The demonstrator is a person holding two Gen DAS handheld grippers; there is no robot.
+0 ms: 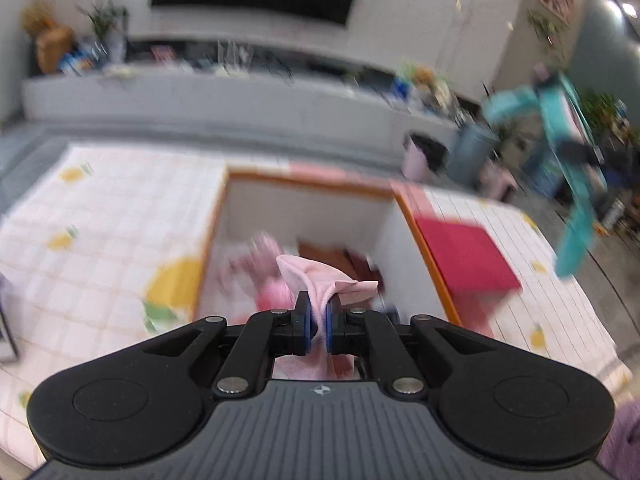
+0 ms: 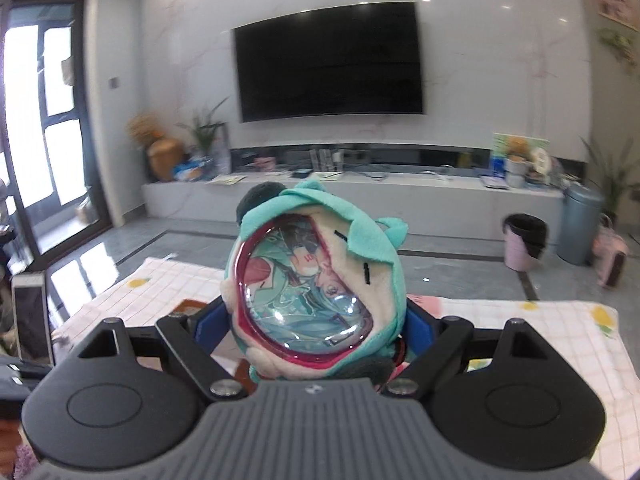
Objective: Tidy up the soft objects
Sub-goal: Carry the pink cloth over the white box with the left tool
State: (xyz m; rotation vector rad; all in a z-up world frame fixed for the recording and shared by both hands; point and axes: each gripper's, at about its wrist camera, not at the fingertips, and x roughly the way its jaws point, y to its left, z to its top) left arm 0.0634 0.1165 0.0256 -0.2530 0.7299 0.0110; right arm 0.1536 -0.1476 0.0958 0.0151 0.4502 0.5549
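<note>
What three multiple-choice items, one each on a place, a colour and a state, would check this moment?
1. Where is the pink cloth held by the left gripper?
A. over the open box
B. on the TV shelf
C. on the floor

2. What colour is the hood of the plush toy?
A. teal
B. yellow
C. black

3. How do the right gripper jaws stand?
A. pressed together, empty
B. wide, with the plush toy between them
C. wide, with nothing between them

Key: 1 A, the left wrist view shows the white-walled box right behind the cloth; 2 A, the hood around the glossy face is teal; 3 B, the blue pads flank the toy.
</note>
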